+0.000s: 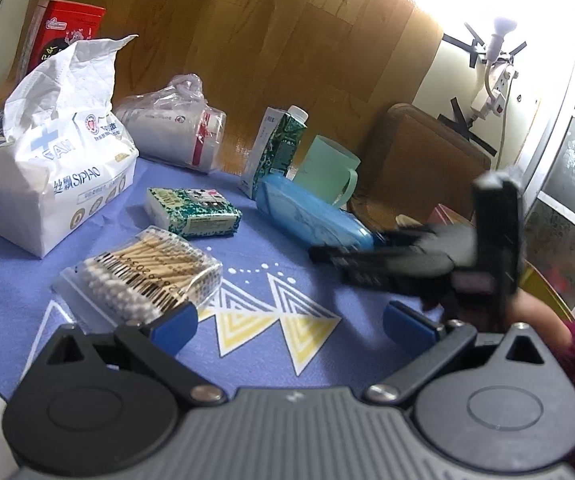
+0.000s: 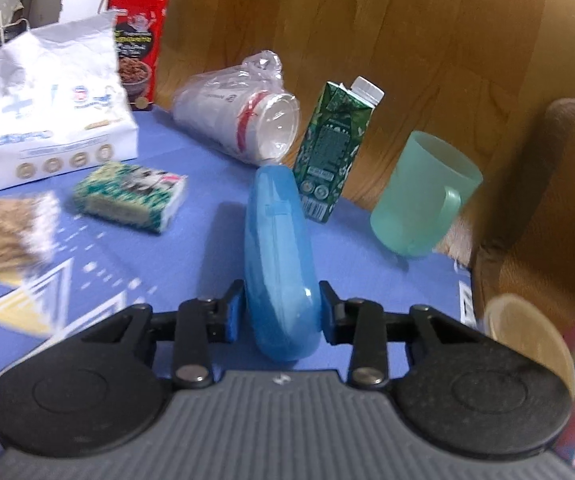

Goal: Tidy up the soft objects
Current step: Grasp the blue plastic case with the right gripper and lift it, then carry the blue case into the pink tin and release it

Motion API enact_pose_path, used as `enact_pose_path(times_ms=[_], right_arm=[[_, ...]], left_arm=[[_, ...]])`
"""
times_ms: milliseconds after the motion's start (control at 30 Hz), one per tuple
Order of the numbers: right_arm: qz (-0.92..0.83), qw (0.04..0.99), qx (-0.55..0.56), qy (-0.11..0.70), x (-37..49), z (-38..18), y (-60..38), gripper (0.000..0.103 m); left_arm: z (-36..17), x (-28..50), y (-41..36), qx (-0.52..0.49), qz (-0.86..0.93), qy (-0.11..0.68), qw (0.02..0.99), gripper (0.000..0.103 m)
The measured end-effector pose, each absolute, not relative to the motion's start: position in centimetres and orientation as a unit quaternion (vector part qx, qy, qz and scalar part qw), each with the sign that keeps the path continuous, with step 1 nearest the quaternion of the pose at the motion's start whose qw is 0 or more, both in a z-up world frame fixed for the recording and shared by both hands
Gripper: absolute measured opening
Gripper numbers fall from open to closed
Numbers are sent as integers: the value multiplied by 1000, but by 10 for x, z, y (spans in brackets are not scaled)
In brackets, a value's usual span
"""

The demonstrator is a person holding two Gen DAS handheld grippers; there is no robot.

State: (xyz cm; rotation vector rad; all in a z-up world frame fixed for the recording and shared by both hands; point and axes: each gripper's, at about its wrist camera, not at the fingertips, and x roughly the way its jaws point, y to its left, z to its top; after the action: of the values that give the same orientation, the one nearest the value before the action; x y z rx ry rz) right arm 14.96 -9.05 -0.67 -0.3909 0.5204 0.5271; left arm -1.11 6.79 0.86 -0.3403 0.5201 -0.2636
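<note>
The right gripper (image 2: 281, 312) is pinching the near end of the blue case (image 2: 277, 248), whose long axis is running up the frame's centre toward the carton (image 2: 329, 152). The left gripper (image 1: 289, 320) is waiting spread, empty.

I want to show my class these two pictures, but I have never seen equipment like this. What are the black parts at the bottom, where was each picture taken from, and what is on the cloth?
No robot here: a person holds hand-operated tongs in each hand, each with a camera looking along its fingers. One picture comes from the left tongs, which are open and empty. The other comes from the right tongs, whose pads sit against a blue case. On the blue patterned tablecloth lie a tissue pack, a small tissue packet, cotton swabs, bagged cups, a green carton and a mint mug.
</note>
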Motion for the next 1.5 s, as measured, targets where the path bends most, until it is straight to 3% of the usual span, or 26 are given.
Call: enact_pose_path(times_ms=[400, 733, 867, 1067, 1133, 1200, 1500], right_arm=[[259, 920, -154, 251, 57, -8, -130, 41], [302, 912, -7, 279, 10, -18, -163, 40], [296, 911, 37, 286, 17, -19, -171, 40], [308, 909, 49, 278, 16, -21, -174, 37], [303, 916, 53, 259, 10, -19, -180, 37], [302, 923, 66, 228, 2, -15, -190, 37], [185, 981, 40, 51, -49, 17, -246, 37]], left_arm=[[8, -13, 84, -217, -120, 242, 938, 102], [4, 3, 65, -198, -168, 308, 915, 103], [7, 24, 43, -255, -215, 330, 883, 103], [5, 49, -18, -219, -261, 368, 865, 102], [8, 47, -33, -197, -259, 359, 875, 99], [16, 46, -46, -192, -294, 355, 867, 88], [82, 56, -165, -104, -410, 294, 857, 91]])
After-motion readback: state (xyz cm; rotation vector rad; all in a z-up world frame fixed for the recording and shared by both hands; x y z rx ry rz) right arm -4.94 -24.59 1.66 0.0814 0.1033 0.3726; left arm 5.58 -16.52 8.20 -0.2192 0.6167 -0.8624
